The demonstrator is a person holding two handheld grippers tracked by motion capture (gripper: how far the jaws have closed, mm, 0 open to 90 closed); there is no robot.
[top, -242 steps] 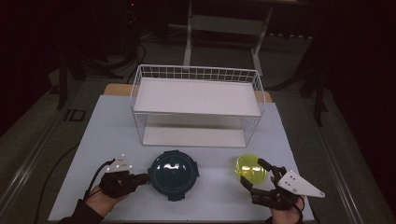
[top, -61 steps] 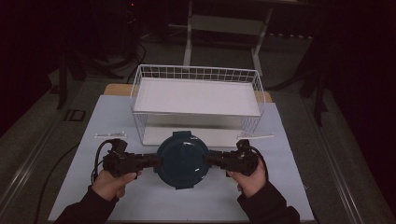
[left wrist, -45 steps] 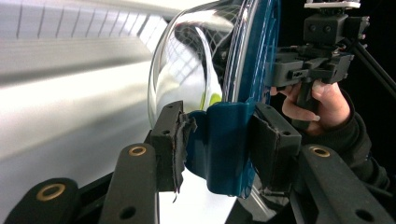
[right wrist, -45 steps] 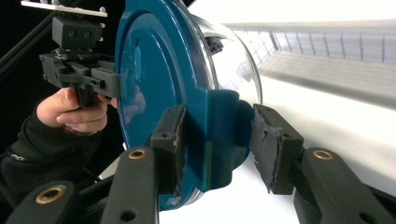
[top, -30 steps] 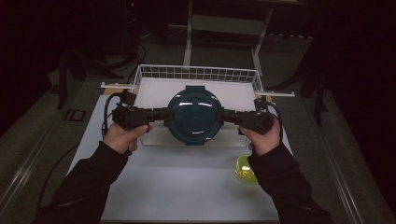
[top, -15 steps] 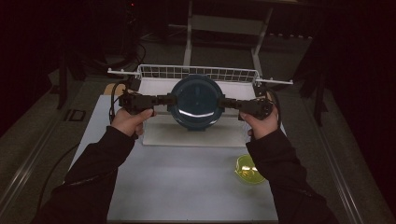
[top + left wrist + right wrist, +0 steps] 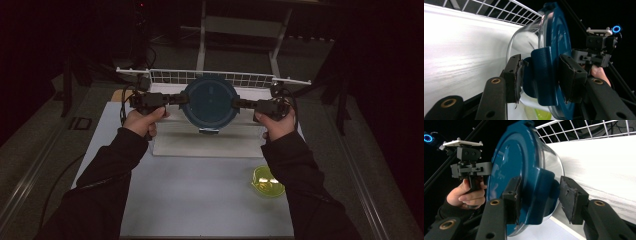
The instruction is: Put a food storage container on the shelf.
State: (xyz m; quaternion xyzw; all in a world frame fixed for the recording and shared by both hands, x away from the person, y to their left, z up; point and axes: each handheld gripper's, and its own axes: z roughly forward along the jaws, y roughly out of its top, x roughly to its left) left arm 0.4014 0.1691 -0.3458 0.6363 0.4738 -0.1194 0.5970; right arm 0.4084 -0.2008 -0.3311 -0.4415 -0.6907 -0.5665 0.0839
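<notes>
A round glass container with a dark blue lid hangs in the air over the white wire basket. It is tipped on edge, with the lid turned toward the person. My left gripper is shut on the lid's left latch tab. My right gripper is shut on the opposite tab. In the left gripper view the glass body faces the basket's white floor. The other hand and its gripper appear beyond the lid in the right gripper view.
A small yellow-green bowl sits on the pale table mat at the front right. The basket's white floor lies under the container and its wire rim runs behind it. Dark floor and a metal stand are beyond the table.
Both grippers have carried the container from the front of the table up and away to a spot over the basket. In the last half second it rose slightly farther back.
</notes>
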